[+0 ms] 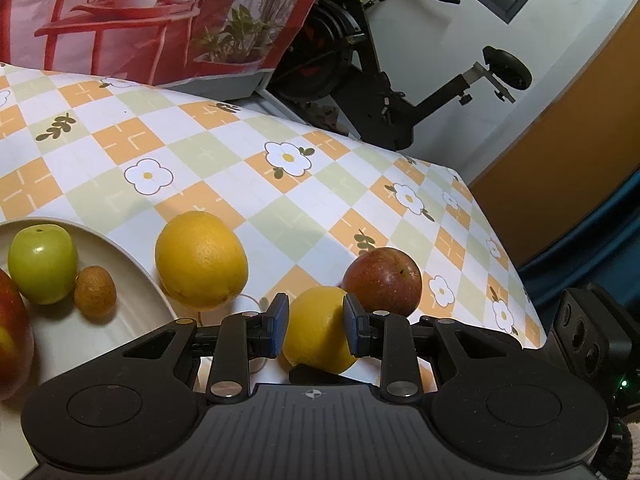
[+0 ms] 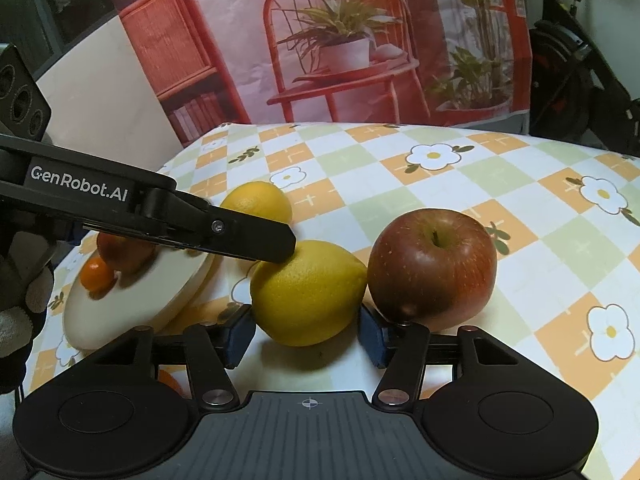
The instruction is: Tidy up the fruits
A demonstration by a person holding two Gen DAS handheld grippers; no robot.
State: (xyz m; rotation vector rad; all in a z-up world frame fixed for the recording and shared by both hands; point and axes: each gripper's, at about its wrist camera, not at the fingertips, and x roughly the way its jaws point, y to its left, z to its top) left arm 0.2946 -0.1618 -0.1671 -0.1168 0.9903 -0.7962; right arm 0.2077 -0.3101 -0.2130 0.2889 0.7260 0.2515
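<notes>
Left tool point(image 1: 314, 322) grips the lemon point(image 1: 318, 328) on the surface point(image 1: 280, 216) beside the red apple point(image 1: 382, 280); right tool point(image 2: 306, 336), pads apart, straddles it untouching; lifting should clear the plate point(image 1: 132, 268) rim.

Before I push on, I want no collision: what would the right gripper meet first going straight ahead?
The near yellow lemon, already partly between the right gripper's open jaws; the red apple sits just right of that line.

Red apple point(image 1: 12, 336) cut by left edge; plate point(image 2: 132, 312) fruits part hidden behind left gripper point(image 2: 276, 248).
</notes>
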